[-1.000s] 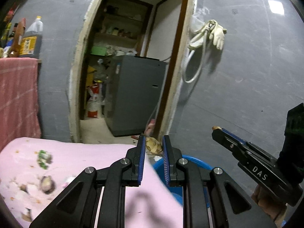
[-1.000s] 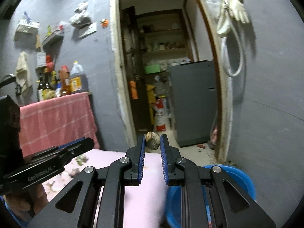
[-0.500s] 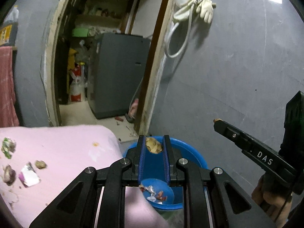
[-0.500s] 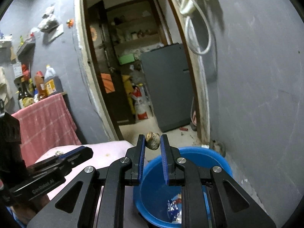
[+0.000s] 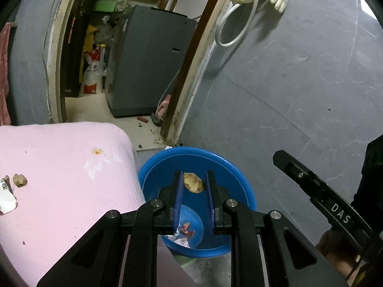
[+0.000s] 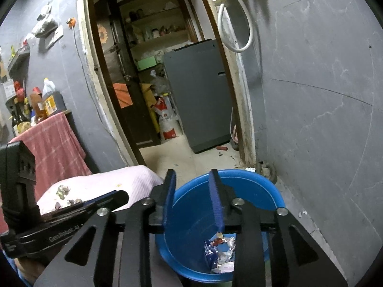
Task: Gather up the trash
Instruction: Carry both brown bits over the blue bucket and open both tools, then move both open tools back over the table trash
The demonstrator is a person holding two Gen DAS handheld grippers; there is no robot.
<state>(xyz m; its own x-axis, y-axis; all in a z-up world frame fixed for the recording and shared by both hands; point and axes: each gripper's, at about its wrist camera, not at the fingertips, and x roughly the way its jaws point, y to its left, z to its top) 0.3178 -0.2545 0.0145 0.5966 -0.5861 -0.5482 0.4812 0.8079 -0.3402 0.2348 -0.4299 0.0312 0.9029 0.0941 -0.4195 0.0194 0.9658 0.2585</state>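
Observation:
My left gripper (image 5: 193, 177) is shut on a crumpled yellowish scrap (image 5: 193, 182) and holds it over the blue bucket (image 5: 229, 167). My right gripper (image 6: 191, 179) is open and empty above the same blue bucket (image 6: 263, 186). Wrappers (image 6: 222, 251) lie at the bucket's bottom, also seen in the left wrist view (image 5: 185, 230). The pink cloth (image 5: 59, 167) covers the table left of the bucket. On it lie a brown scrap (image 5: 19, 180) and a white paper scrap (image 5: 6, 197). More scraps (image 6: 62, 191) show on the cloth in the right wrist view.
The bucket stands on the floor beside a grey wall (image 5: 287, 83) and a door frame (image 5: 189, 71). A doorway leads to a storeroom with a grey appliance (image 6: 198, 91). A red checked cloth (image 6: 55, 143) hangs at the left under bottles (image 6: 49, 95).
Both grippers moved right, from over the pink cloth to above the bucket. My right gripper opened and the brown piece it held is gone from between its fingers. My left gripper still holds its scrap.

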